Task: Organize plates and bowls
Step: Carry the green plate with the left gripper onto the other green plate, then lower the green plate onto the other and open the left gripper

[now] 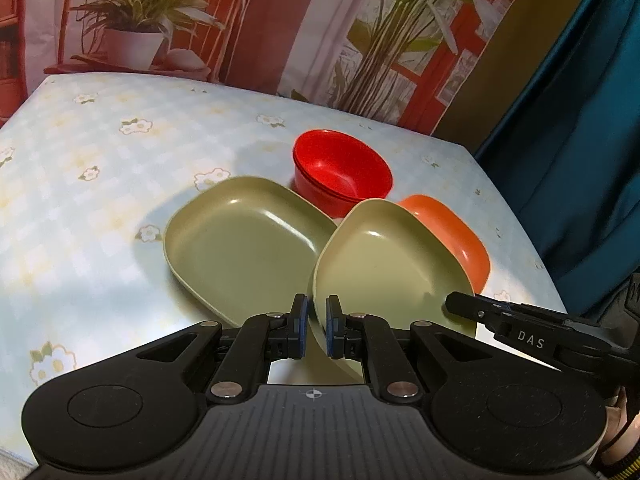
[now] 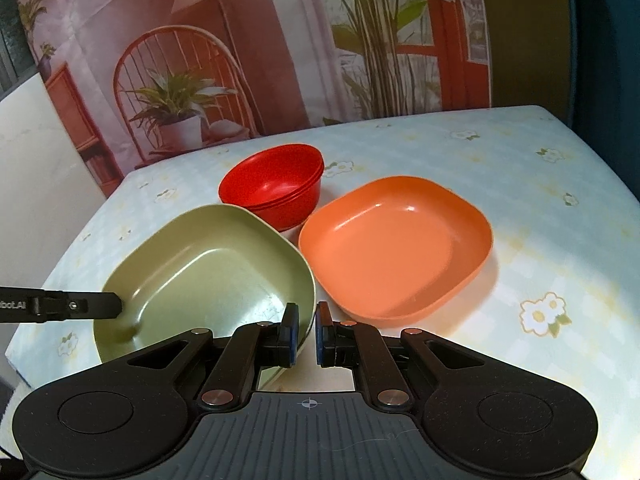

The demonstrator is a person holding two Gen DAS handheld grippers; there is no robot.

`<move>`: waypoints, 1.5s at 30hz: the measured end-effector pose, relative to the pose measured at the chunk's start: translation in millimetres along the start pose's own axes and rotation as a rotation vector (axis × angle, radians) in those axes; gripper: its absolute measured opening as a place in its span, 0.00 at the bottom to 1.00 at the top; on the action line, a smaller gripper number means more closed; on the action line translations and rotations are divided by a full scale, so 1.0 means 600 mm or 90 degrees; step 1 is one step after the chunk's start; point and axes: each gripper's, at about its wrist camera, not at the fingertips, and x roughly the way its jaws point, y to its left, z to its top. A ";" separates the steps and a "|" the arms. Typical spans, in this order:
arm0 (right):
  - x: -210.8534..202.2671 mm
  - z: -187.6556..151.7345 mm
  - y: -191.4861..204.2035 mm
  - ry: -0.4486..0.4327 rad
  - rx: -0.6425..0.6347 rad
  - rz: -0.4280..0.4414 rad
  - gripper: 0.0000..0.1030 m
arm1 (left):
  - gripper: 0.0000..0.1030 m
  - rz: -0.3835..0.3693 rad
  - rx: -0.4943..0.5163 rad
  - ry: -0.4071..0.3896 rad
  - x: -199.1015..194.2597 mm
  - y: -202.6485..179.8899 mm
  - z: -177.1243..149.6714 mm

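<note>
My left gripper (image 1: 316,326) is shut on the near rim of a green plate (image 1: 384,264), which is tilted and lifted. My right gripper (image 2: 307,330) pinches the same green plate (image 2: 208,276) at its right rim; its tip also shows in the left wrist view (image 1: 464,304). A second green plate (image 1: 240,244) lies flat on the table to the left. An orange plate (image 2: 396,248) lies flat to the right, partly hidden behind the held plate in the left wrist view (image 1: 452,232). Stacked red bowls (image 2: 276,184) stand behind the plates.
The table (image 2: 540,200) has a pale blue flowered cloth. A printed backdrop of plants and a chair (image 2: 280,60) hangs behind it. A blue curtain (image 1: 580,140) hangs at the right. The table's edges are near on both sides.
</note>
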 end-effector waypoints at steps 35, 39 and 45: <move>0.146 0.076 0.105 0.072 -0.015 0.049 0.10 | 0.10 0.098 -0.024 0.039 0.068 0.112 0.099; 0.147 0.078 0.113 0.066 -0.037 0.039 0.10 | 0.10 0.102 -0.019 0.040 0.076 0.113 0.098; 0.149 0.077 0.121 0.062 -0.071 0.024 0.10 | 0.10 0.111 -0.016 0.041 0.086 0.112 0.094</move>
